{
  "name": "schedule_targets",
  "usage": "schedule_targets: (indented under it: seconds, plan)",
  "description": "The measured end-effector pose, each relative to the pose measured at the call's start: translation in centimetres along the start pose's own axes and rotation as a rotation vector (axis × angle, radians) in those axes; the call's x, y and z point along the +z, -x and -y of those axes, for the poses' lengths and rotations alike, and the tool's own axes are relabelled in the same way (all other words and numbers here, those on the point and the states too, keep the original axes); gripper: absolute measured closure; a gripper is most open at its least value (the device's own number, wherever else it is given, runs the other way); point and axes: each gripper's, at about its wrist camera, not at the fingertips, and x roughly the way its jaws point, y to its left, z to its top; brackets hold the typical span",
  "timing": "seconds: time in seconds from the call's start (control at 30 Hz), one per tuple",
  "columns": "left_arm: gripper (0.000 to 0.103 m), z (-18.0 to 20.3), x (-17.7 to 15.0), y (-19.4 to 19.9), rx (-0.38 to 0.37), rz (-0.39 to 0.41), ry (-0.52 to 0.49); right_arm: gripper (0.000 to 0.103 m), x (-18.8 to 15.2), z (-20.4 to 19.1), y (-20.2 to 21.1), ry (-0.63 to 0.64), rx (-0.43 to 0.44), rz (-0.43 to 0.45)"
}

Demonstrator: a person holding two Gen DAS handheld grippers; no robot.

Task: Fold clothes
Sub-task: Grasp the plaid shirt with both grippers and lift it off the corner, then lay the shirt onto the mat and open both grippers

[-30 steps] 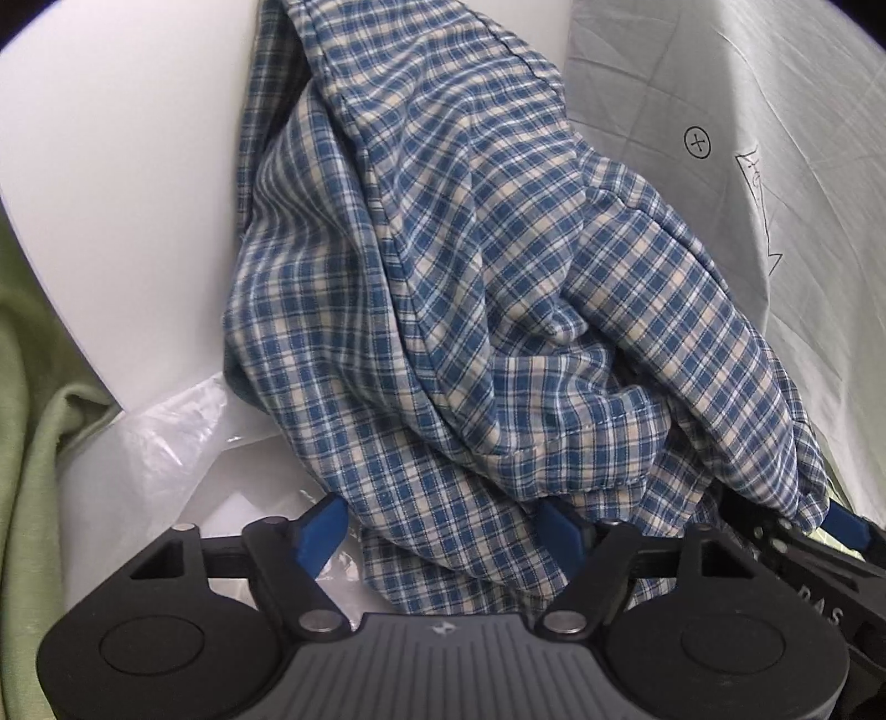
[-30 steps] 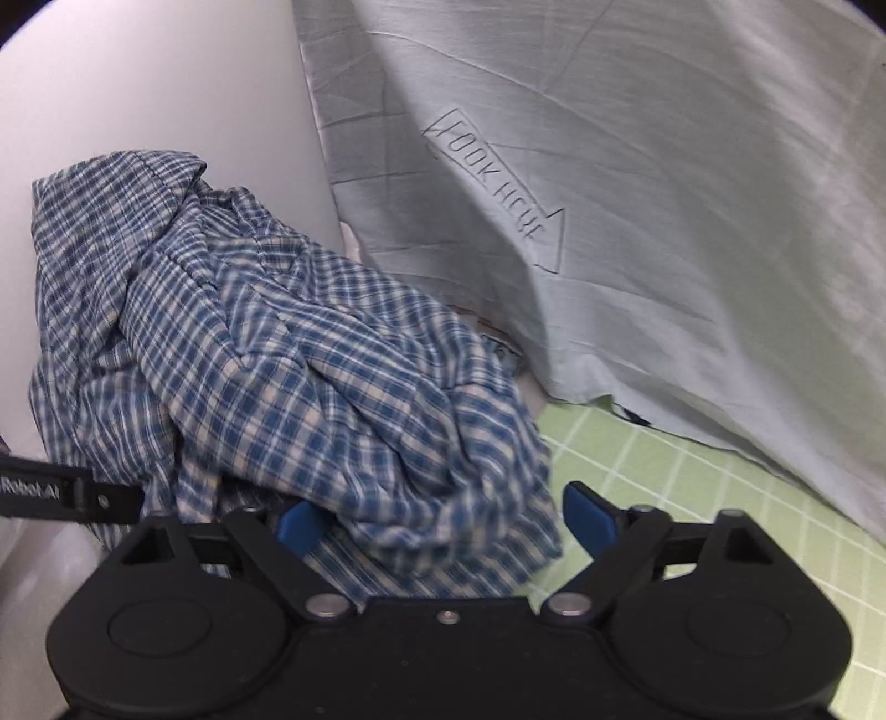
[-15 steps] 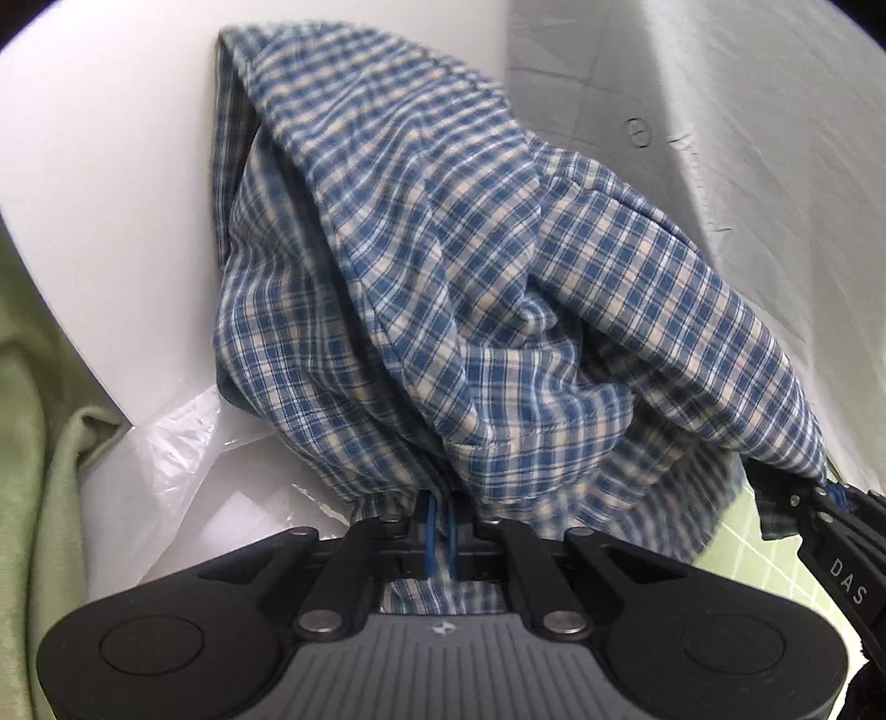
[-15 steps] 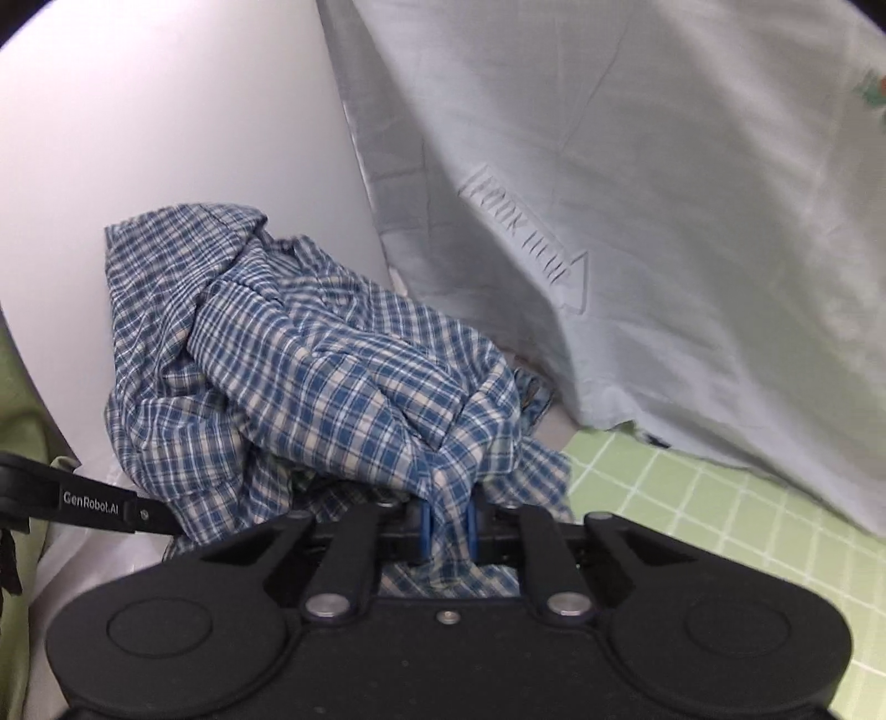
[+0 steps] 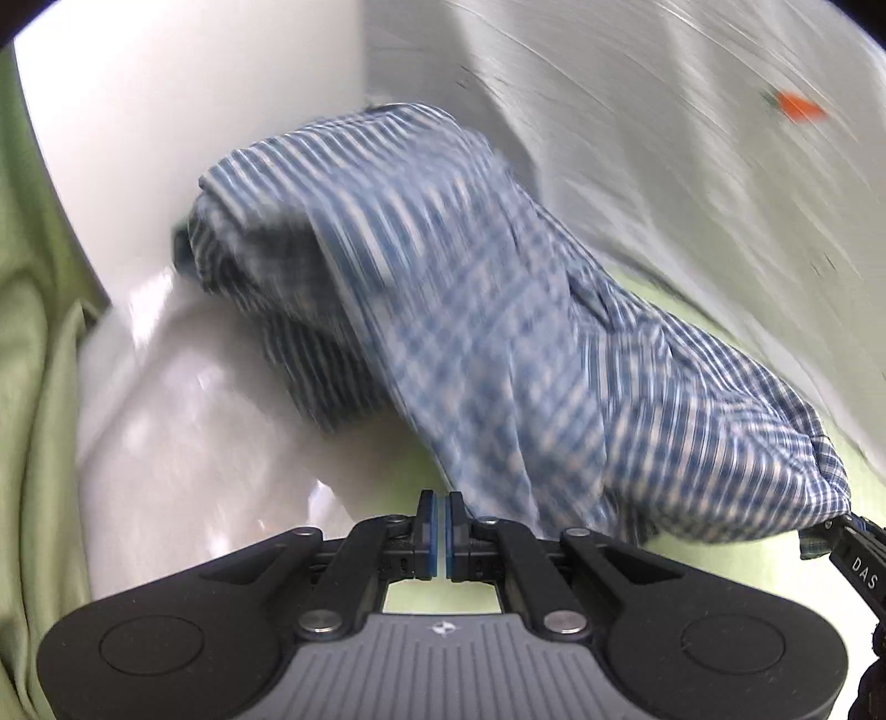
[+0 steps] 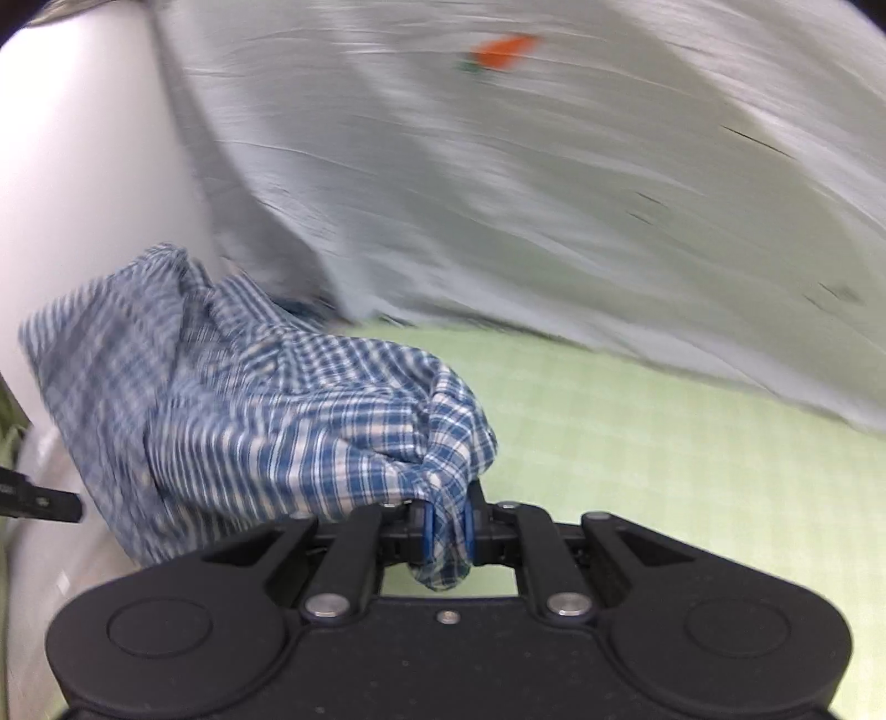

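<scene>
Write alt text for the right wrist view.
The right gripper has its jaws shut on a bunched corner of a blue checked shirt, which trails left, blurred, above a green gridded mat. A pale grey sheet hangs behind.

Pale grey-blue cloth (image 6: pixel 554 194) hangs as backdrop, creased, with a small orange mark (image 6: pixel 501 50) near its top. Light green gridded mat (image 6: pixel 637 443) covers the surface below. White curved wall (image 5: pixel 194 138) at left; green fabric (image 5: pixel 33 387) bunched beside it.
</scene>
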Motion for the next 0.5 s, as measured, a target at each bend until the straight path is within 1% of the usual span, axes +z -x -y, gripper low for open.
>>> schedule_targets:
  seconds: [0.1, 0.23, 0.37, 0.5]
  plan:
    - [0.1, 2.1, -4.0, 2.2, -0.026, -0.041, -0.03, 0.093, -3.6, 4.3, 3.4, -0.041, -0.08, -0.031]
    - [0.1, 5.3, -8.4, 3.2, -0.031, -0.081, -0.059, 0.093, -7.8, 10.5, 7.6, -0.113, -0.172, -0.062]
    - [0.1, 9.4, -11.4, 4.7, -0.041, -0.092, -0.083, 0.093, -10.2, 17.4, 12.1, -0.16, -0.271, -0.043]
    - [0.099, 13.6, -13.5, 6.0, -0.054, -0.087, -0.12, 0.093, -11.3, 24.8, 15.5, -0.207, -0.374, -0.012]
